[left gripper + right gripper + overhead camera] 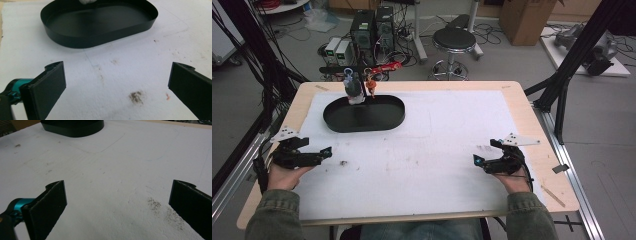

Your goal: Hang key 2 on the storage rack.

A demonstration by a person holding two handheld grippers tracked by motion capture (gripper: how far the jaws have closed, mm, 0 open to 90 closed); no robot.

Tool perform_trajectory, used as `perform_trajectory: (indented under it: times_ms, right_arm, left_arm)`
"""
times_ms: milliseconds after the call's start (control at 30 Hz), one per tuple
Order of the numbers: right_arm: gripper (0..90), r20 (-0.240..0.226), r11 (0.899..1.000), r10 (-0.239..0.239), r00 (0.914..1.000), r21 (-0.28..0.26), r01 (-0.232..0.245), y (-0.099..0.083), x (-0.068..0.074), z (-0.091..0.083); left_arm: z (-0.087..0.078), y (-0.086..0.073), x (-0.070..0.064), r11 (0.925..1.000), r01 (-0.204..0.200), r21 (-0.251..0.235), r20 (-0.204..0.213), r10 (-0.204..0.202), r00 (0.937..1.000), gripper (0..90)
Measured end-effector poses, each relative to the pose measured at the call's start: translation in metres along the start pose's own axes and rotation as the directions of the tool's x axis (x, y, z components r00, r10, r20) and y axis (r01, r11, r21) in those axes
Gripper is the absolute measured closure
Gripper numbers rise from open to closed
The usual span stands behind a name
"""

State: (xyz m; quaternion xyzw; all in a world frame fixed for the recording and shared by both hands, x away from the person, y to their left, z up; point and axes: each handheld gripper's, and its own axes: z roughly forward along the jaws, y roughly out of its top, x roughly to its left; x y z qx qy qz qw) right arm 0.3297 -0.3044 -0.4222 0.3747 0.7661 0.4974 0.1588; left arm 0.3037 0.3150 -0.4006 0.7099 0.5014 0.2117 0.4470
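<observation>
The left gripper [328, 150] is held low over the white mat [437, 145], near and in front of the black oval tray [364, 114], with its jaws spread wide and nothing between them; in the left gripper view the two black pads [51, 86] frame bare, stained mat with the tray just beyond. The right gripper [477, 160] rests well apart from the tray, to its right and nearer the person, and its jaws are likewise set wide and empty, as the right gripper view shows over a smudged patch of mat. Judged from this, the work in hand is a first reach toward the tray, and the left gripper is the better placed for it. The reach would best be made low and straight toward the tray's near wall, the jaws kept wide until one pad stands inside the rim and the other outside, and closed only then, since the wall looks thin and upright and could slip or flex if pinched at an angle. The right gripper could be brought toward the tray's right end to steady it. The tray is a shallow, dark, matt oval with a smooth floor; it lies flat on the mat's far left part. At its far rim a small white object [354, 95] appears, and just behind it a clamp-like stand with an orange piece [371, 86], whose nature cannot be told.
</observation>
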Motion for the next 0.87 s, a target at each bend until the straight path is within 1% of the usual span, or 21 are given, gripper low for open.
perform_trajectory:
  times_ms: [33, 100, 167, 233, 267, 333, 367, 433, 500, 533, 567, 633, 700, 800, 833, 867]
  right_arm:
    - [0.5, -0.001, 1.000, 0.002, 1.0000, 0.002, -0.002, 0.000, 0.000, 0.000]
    - [0.6, 0.000, 1.000, -0.003, 1.0000, 0.004, 0.003, 0.000, 0.000, 0.001]
    - [0.6, -0.001, 1.000, -0.004, 1.0000, 0.009, 0.004, 0.000, 0.001, 0.002]
    - [0.5, 0.001, 1.000, -0.012, 0.9999, 0.008, 0.012, 0.000, 0.001, 0.002]
    - [0.6, 0.001, 1.000, -0.007, 1.0000, 0.011, 0.007, 0.000, 0.001, 0.002]
    - [0.5, 0.000, 1.000, -0.001, 1.0000, 0.016, 0.001, -0.001, 0.001, 0.002]
    - [0.6, 0.001, 1.000, -0.002, 1.0000, 0.017, 0.002, -0.001, 0.001, 0.002]
    - [0.6, 0.002, 1.000, -0.009, 1.0000, 0.019, 0.009, -0.001, 0.001, 0.003]
    - [0.5, 0.004, 1.000, -0.014, 0.9999, 0.022, 0.014, -0.001, 0.001, 0.004]
    - [0.6, 0.005, 1.000, -0.015, 0.9999, 0.022, 0.015, -0.001, 0.001, 0.004]
    - [0.6, 0.006, 1.000, -0.010, 0.9999, 0.023, 0.010, -0.001, 0.001, 0.003]
    - [0.6, 0.010, 1.000, -0.013, 0.9999, 0.017, 0.013, -0.001, 0.001, 0.003]
    - [0.5, 0.011, 1.000, -0.009, 0.9999, 0.023, 0.009, -0.001, 0.001, 0.003]
    - [0.5, 0.014, 0.999, -0.010, 0.9999, 0.031, 0.010, -0.002, 0.002, 0.004]
    - [0.5, 0.015, 0.999, -0.011, 0.9998, 0.031, 0.010, -0.002, 0.003, 0.004]
    - [0.6, 0.017, 0.999, -0.009, 0.9998, 0.033, 0.009, -0.002, 0.003, 0.004]
  left_arm:
    - [-0.001, -0.003, 0.000, 1.0000, 0.008, -0.003, 0.001, -0.008, 1.0000, 1.8]
    - [-0.002, -0.007, 0.000, 0.9998, 0.018, 0.009, 0.014, -0.018, 0.9997, 1.8]
    - [-0.003, -0.010, -0.001, 0.9998, 0.011, 0.014, 0.016, -0.011, 0.9998, 1.8]
    - [-0.004, -0.014, -0.001, 0.9999, 0.008, 0.009, 0.014, -0.008, 0.9999, 1.8]
    - [-0.004, -0.016, -0.001, 0.9999, 0.010, 0.005, 0.015, -0.010, 0.9998, 1.8]
    - [-0.006, -0.022, -0.002, 0.9996, 0.027, -0.005, 0.020, -0.027, 0.9994, 1.8]
    - [-0.007, -0.024, -0.001, 0.9995, 0.031, -0.006, 0.023, -0.030, 0.9993, 1.8]
    - [-0.009, -0.029, -0.002, 0.9986, 0.051, -0.017, 0.024, -0.050, 0.9985, 1.8]
    - [-0.011, -0.031, -0.002, 0.9981, 0.056, -0.025, 0.026, -0.055, 0.9981, 1.8]
    - [-0.014, -0.034, -0.003, 0.9978, 0.058, -0.032, 0.023, -0.057, 0.9981, 1.8]
    - [-0.015, -0.036, -0.003, 0.9977, 0.059, -0.033, 0.020, -0.059, 0.9981, 1.8]
    - [-0.015, -0.039, -0.002, 0.9980, 0.057, -0.028, 0.011, -0.057, 0.9983, 1.8]
    - [-0.014, -0.041, -0.001, 0.9991, 0.041, -0.009, -0.006, -0.042, 0.9991, 1.8]
    - [-0.012, -0.043, -0.001, 0.9996, 0.018, 0.021, -0.009, -0.018, 0.9998, 1.9]
    - [-0.012, -0.044, -0.001, 0.9996, 0.010, 0.027, -0.009, -0.010, 0.9999, 1.9]
    - [-0.012, -0.044, -0.001, 0.9996, 0.010, 0.027, -0.009, -0.010, 0.9999, 1.8]
